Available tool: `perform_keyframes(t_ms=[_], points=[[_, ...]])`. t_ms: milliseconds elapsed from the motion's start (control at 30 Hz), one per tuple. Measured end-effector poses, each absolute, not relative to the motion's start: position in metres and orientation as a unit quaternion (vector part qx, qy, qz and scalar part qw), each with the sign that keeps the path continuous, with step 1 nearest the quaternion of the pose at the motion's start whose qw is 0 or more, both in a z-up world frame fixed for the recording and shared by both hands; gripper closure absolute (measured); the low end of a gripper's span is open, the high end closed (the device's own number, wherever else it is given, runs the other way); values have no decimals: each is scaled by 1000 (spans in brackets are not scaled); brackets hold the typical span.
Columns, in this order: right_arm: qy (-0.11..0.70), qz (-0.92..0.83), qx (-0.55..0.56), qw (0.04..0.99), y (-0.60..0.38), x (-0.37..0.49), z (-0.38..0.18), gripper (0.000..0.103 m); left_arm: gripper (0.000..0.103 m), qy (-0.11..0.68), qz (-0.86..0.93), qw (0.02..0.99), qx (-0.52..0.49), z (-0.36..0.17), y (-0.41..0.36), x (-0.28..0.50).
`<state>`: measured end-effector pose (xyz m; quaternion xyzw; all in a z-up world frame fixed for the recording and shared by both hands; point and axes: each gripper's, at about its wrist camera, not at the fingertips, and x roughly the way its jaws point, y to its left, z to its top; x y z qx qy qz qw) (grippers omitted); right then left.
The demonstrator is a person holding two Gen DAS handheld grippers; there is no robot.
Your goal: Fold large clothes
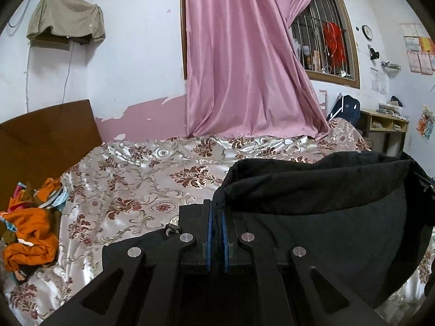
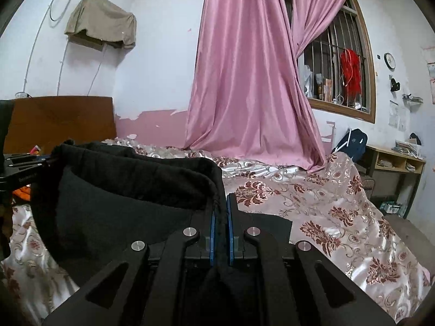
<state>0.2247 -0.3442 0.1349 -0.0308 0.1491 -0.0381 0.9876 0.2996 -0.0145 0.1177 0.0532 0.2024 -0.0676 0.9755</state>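
1. Left gripper (image 1: 216, 214): blue pads clamped on an edge of the large black fleece garment (image 1: 326, 203).
2. Right gripper (image 2: 222, 212): clamped on the same garment's (image 2: 130, 190) opposite edge.
3. Garment hangs slack between the 2 grippers, lifted above the floral satin bedspread (image 1: 136, 179), its lower part draping onto it.
4. Crumpled orange clothing pile (image 1: 30, 231) lies on the bed by the brown wooden headboard (image 1: 46, 135).
5. Pink curtain (image 2: 244, 81) hangs behind the bed.
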Motion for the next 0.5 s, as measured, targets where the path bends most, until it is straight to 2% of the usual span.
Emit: perform_keyframes(t_ms=[500], points=[[195,-84,-62,975,-345,347,91,97,97,274,-61,960,27,59,-29,419]])
